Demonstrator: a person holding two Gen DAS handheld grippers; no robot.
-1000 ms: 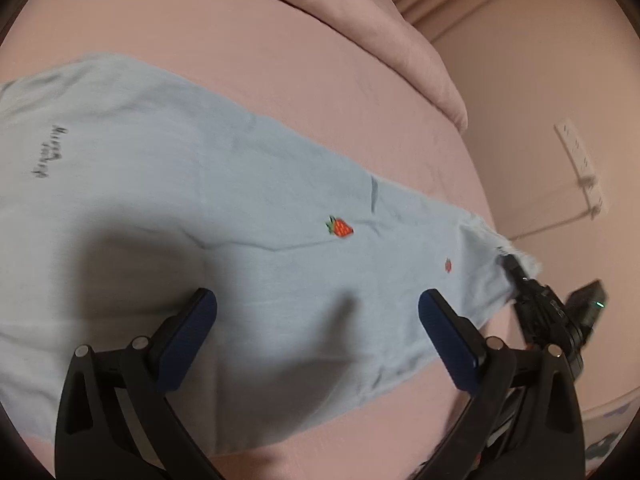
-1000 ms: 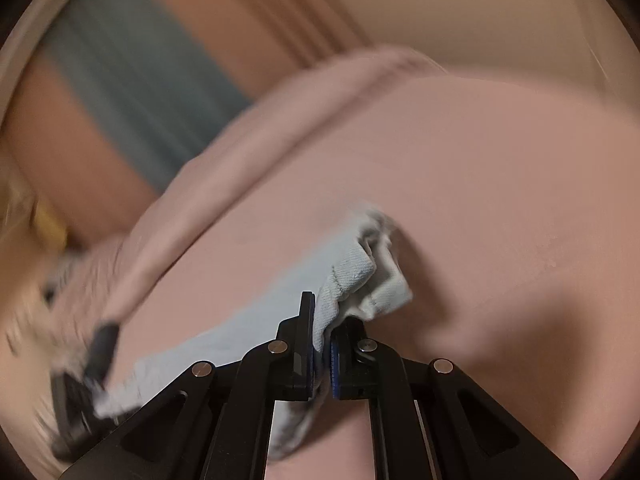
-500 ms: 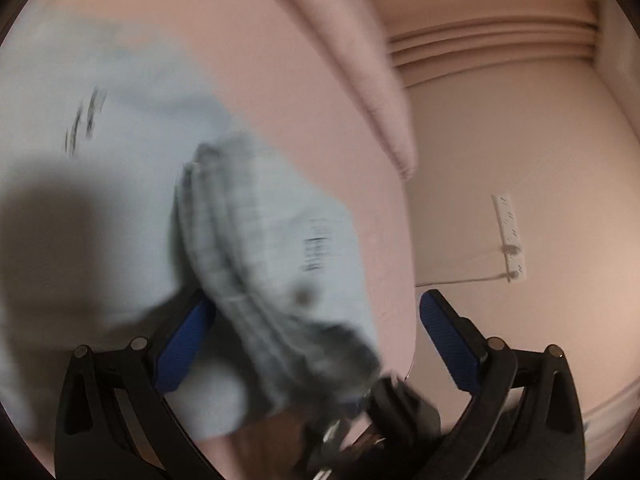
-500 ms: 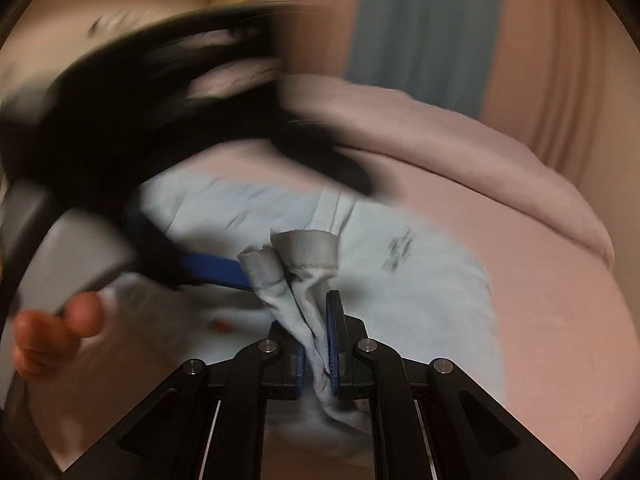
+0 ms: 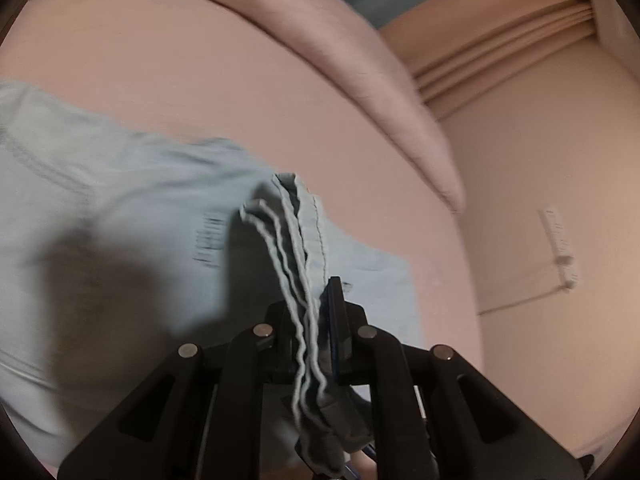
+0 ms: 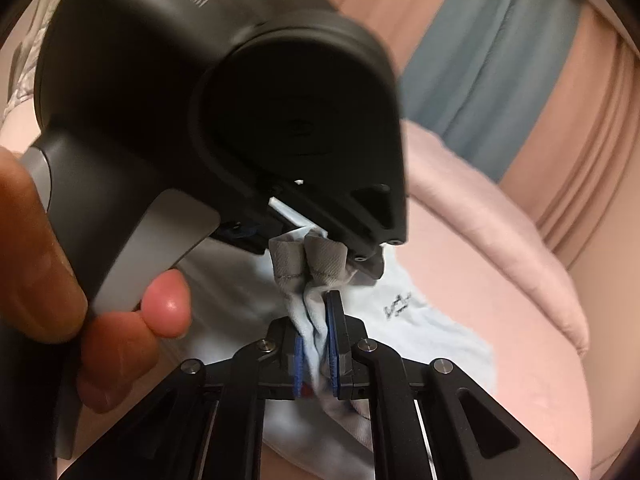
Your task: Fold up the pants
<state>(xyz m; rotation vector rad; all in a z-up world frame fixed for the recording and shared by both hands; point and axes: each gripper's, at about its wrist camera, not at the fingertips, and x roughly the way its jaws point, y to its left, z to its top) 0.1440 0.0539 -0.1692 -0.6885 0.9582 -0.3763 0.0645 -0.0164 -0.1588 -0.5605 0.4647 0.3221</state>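
Light blue pants (image 5: 120,208) lie on a pink bed. My left gripper (image 5: 310,320) is shut on several stacked hem edges of the pants (image 5: 296,248), held a little above the cloth below. My right gripper (image 6: 316,336) is shut on a bunched part of the same pants (image 6: 308,264). The left gripper's black body (image 6: 224,92) fills the upper left of the right wrist view, right behind that bunch, held by a hand (image 6: 52,280). The pants lie doubled over under both grippers, with dark lettering showing (image 6: 398,306).
The pink bed (image 5: 200,80) has a folded pink duvet (image 5: 360,72) along its far side. Beyond stand a pink wall with a white power strip (image 5: 560,248) and pink and blue curtains (image 6: 488,60).
The right gripper carried its pants end over beside the left gripper. The left gripper, open before, has shut on the stacked hems. The pants are now doubled over.
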